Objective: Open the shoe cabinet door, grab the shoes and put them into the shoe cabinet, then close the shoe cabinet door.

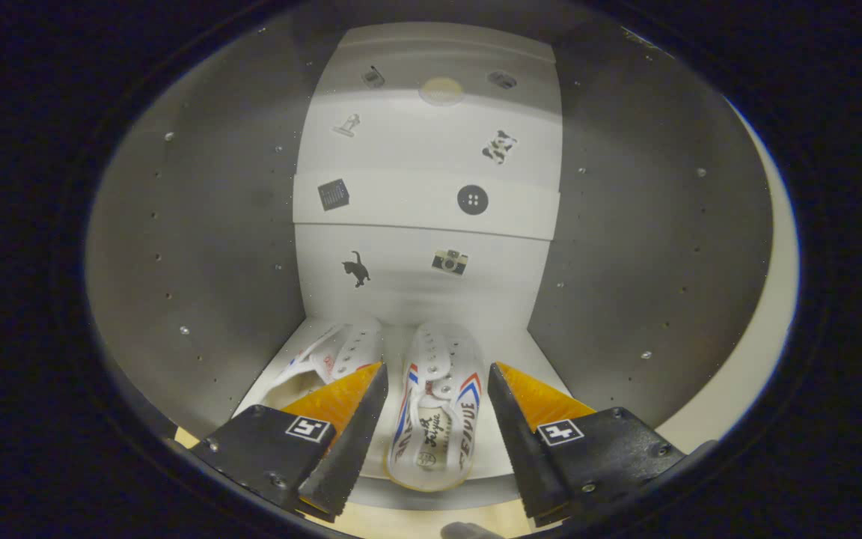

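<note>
Now: shoes on the cabinet floor

Seen from the gripper view, the gripper is spread wide, touching nothing. One shoe lies between the fingers near the shoe cabinet floor's front edge; the other shoe lies beside it, partly hidden by one finger.

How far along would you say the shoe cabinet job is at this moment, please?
Done, by the look of it: the cabinet is open and both shoes, the left shoe and the right shoe, lie on its bottom shelf. In hand: the gripper is open, its fingers straddling the right shoe without visibly pressing on it. Left: back the gripper out and close the door.
</note>
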Demonstrator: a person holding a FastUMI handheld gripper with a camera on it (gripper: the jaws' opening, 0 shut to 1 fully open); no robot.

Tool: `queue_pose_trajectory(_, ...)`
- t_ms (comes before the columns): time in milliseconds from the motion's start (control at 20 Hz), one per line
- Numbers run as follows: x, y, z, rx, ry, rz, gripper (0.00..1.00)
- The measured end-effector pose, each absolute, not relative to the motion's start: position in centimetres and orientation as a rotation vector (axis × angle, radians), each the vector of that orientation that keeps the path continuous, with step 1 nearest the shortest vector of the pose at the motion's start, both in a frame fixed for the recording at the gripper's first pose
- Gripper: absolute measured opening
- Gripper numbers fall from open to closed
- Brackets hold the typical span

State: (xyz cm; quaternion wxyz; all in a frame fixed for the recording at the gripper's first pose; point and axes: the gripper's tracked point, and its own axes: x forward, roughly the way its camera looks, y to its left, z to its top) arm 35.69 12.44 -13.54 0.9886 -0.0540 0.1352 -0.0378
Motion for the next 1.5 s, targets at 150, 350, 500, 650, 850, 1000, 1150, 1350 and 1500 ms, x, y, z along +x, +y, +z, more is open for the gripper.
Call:
queue_pose_trajectory(150,31.5,13.4,-12.3,-0.076,0.234,-0.039,0.86)
queue_pose_trajectory(350,23.8,14.0,-10.2,-0.071,0.158,-0.007,0.88)
queue_pose_trajectory(500,17.6,13.7,-9.0,-0.067,0.122,0.0,0.96)
queue_pose_trajectory(650,11.0,12.1,-8.1,-0.039,0.092,-0.003,1.0)
queue_pose_trajectory(850,2.9,9.4,-7.2,-0.01,0.068,0.006,1.0)
queue_pose_trajectory(1000,-2.9,6.9,-5.9,-0.012,0.042,0.0,1.0)
queue_pose_trajectory(1150,-7.5,5.4,-4.4,0.0,0.003,0.037,1.0)
queue_pose_trajectory(1350,-11.5,1.0,-3.4,-0.013,-0.02,0.047,1.0)
queue_pose_trajectory(1500,-12.4,-4.0,-3.7,0.015,-0.011,0.033,1.0)
